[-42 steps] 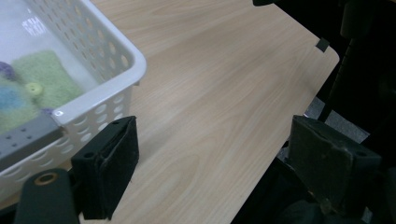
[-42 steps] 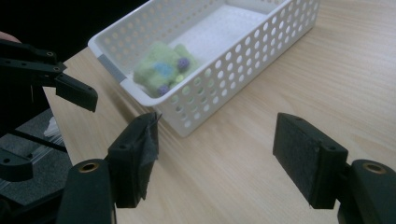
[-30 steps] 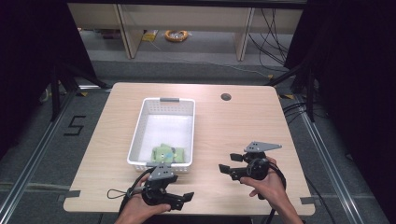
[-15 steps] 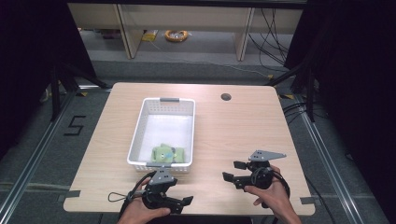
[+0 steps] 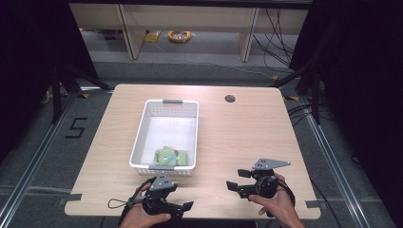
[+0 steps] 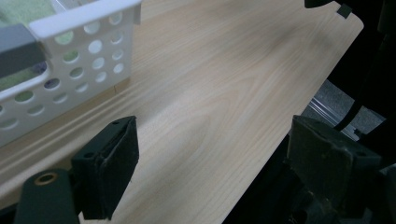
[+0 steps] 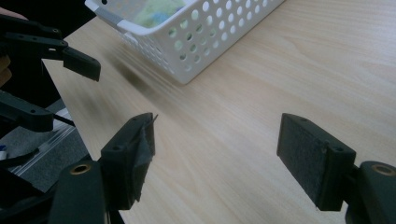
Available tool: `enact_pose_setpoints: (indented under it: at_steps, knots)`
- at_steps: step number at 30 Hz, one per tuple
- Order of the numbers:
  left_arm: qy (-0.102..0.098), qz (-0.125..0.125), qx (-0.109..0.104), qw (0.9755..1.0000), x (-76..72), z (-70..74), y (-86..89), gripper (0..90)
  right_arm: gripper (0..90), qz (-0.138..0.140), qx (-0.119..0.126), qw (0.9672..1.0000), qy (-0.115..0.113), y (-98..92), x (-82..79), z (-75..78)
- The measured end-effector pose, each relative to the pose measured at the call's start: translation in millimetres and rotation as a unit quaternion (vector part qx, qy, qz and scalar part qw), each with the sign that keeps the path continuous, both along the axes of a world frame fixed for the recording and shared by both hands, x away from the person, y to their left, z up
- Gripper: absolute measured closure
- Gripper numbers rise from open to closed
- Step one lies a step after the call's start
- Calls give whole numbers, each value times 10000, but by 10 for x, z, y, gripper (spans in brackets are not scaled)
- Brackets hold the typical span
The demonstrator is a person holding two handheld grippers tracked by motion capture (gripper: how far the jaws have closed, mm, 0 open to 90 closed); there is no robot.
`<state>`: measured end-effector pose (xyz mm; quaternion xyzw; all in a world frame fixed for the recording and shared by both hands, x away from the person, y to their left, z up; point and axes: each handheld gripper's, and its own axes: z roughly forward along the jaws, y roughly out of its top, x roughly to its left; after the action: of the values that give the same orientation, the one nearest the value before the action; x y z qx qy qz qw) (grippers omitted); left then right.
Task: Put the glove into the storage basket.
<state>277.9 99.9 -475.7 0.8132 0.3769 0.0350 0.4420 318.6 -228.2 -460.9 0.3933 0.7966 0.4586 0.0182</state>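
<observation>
A white perforated basket [image 5: 139,140] stands on the wooden table, left of the middle. A green soft thing [image 5: 170,156] lies in its near end. My left gripper [image 5: 183,203] rests at the table's front edge, just before the basket, open with nothing between its jaws [image 6: 215,158]. My right gripper [image 5: 234,179] sits at the front right with its jaws pointing left. It is open over bare wood [image 7: 219,154]. The right gripper view has the basket [image 7: 210,32], the green thing [image 7: 156,11] and the left gripper [image 7: 58,88] at its left edge.
The table [image 5: 237,137] has a round cable hole [image 5: 230,99] near its far edge. The basket's corner [image 6: 79,28] is close to the left gripper's jaws. Beyond the table stand a shelf's legs, with cables on the floor. The table's right half is bare wood.
My right gripper has come down and a little toward the table's front edge. The left gripper has barely shifted. Basket and green thing lie as before.
</observation>
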Motion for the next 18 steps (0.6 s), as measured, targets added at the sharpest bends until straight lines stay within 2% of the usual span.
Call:
enact_pose_setpoints:
  at_steps: [1, 2, 3, 4, 5, 7, 8, 9, 10, 12, 13, 14, 15, 16, 17, 18]
  knots:
    - [25, 18, -13, 10000, -5, -16, -1, 160, 285, 87, -45, 9998, -143, -8, 13, -17]
    - [68, 54, -28, 10000, -11, -28, 0, 160, 284, 1, 21, 10000, -25, 7, -18, -21]
    - [64, -43, 122, 9999, -8, -28, 29, 160, 282, 56, -83, 9998, -145, -9, -13, -22]
    - [52, 25, 17, 10000, -13, -41, 17, 160, 279, 38, -52, 10000, -4, -2, -41, -25]
    - [50, 30, 21, 10000, -13, -51, 29, 160, 276, 71, -67, 9999, -140, -12, -33, -35]
    - [88, 39, 100, 9999, -21, -51, 53, 160, 267, 16, -1, 10000, -59, -12, -64, -57]
    - [74, 104, 39, 9999, -22, -63, 49, 160, 262, 100, -15, 9998, -160, -29, -63, -64]
    - [64, 121, 13, 9999, -27, -72, 56, 160, 258, 66, 9, 9999, -118, -35, -76, -78]
    - [56, 140, 34, 9999, -28, -82, 66, 160, 251, -12, 28, 10000, 18, -32, -112, -82]
    - [77, 140, 42, 9999, -34, -94, 76, 160, 246, -6, -80, 10000, -46, -61, -123, -100]
    - [59, 128, 47, 9999, -35, -103, 81, 160, 242, -31, -3, 10000, 80, -51, -145, -105]
    - [74, 156, 23, 9998, -40, -112, 82, 160, 238, 22, -115, 9998, -147, -78, -132, -121]
    - [70, 176, 27, 9998, -45, -120, 86, 160, 234, -39, -11, 10000, 61, -65, -165, -121]
    - [57, 78, 122, 9999, -38, -124, 109, 160, 226, -3, -6, 10000, -27, -72, -165, -139]
    - [51, 103, 122, 9999, -44, -131, 112, 160, 220, -13, -76, 9999, -102, -87, -163, -146]
    - [54, 148, 67, 9999, -51, -138, 107, 159, 215, -12, -46, 9999, -108, -92, -177, -154]
